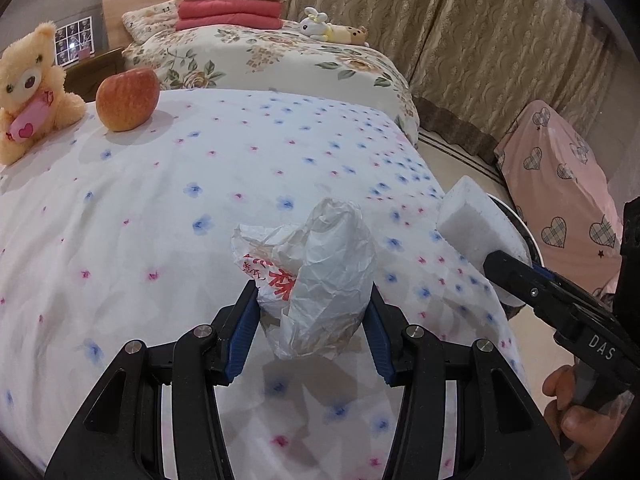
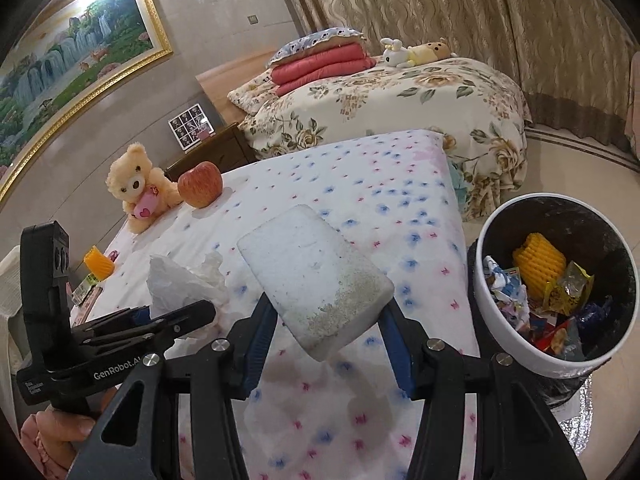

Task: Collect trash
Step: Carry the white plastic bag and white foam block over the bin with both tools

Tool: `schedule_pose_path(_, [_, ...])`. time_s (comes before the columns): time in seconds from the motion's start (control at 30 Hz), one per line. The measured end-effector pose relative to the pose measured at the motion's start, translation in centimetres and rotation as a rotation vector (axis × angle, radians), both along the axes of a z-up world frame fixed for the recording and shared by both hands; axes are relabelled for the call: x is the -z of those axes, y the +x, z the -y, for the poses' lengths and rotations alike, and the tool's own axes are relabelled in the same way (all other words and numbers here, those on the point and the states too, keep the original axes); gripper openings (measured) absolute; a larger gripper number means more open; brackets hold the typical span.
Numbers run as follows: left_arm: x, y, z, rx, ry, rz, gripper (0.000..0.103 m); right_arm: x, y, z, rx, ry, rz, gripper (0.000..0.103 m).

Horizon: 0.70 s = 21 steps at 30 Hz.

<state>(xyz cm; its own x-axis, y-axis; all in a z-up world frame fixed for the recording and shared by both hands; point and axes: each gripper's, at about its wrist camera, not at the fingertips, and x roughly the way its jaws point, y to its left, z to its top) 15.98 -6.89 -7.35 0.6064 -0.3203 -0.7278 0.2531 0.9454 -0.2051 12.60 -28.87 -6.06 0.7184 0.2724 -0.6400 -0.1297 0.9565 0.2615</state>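
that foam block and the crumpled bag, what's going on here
A person is clearing trash off a flower-print bed cover with two handheld grippers. The right gripper is clamped on a white foam block, the left gripper on a crumpled white plastic bag. Both are lifted above the cover. A part-filled trash bin stands beside the bed.

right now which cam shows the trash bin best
The right wrist view: the trash bin shows its whole white rim and the wrappers inside. The left wrist view shows only a sliver of rim behind the foam block.
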Motion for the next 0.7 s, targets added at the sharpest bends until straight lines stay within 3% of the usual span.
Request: schedule_pose_path(0.7, [-0.7,-2.4,3.8,0.094,0.007,0.023,0.049,-0.2,-3.0,2.9,0.059,0.008,0.009,0.053])
